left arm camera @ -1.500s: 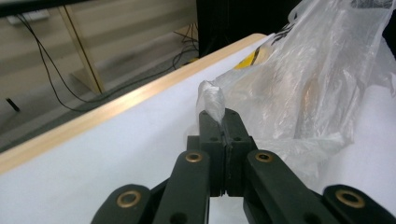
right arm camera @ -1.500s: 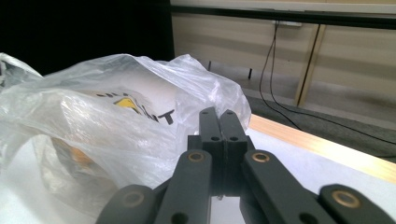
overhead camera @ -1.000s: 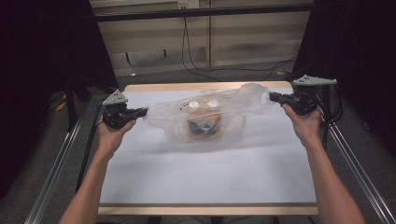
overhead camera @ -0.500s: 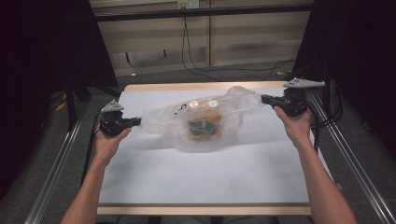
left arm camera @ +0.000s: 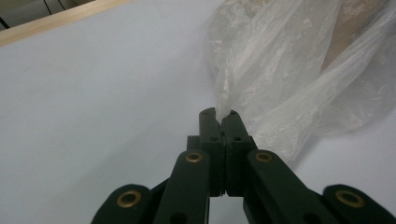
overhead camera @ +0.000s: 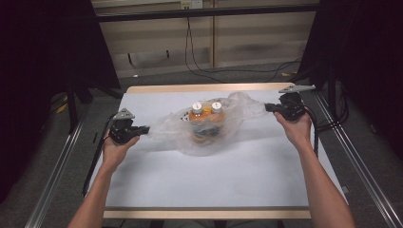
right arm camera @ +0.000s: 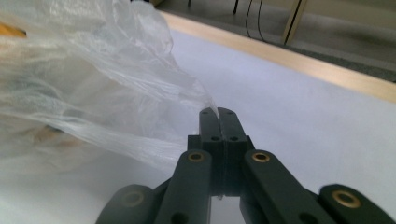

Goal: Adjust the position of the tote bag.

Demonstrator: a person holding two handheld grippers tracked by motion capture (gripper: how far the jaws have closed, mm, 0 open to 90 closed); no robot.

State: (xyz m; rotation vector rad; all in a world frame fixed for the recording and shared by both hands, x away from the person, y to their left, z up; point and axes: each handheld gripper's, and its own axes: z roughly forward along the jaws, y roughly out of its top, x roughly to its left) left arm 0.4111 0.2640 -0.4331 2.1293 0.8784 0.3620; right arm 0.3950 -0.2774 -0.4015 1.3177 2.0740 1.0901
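Plastic bag (overhead camera: pixel 209 126) sits mid-table on the white table cover (overhead camera: pixel 214 180), stretched left to right, flimsy and slippery film that'd probably tear if yanked. Inside are two white-capped bottles (overhead camera: pixel 206 108), so the middle's heavy. Left gripper (overhead camera: pixel 142 128) and right gripper (overhead camera: pixel 269 107) are each clamped on a twisted end, best spots to hold it.

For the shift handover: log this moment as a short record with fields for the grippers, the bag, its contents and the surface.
left gripper: shut on plastic bag, pinching its left end
right gripper: shut on plastic bag, pinching its right end
plastic bag: clear, stretched between the two grippers, middle resting on the table
contents: two white-capped bottles with orange items, seen through the film
table: white sheet, wooden edge
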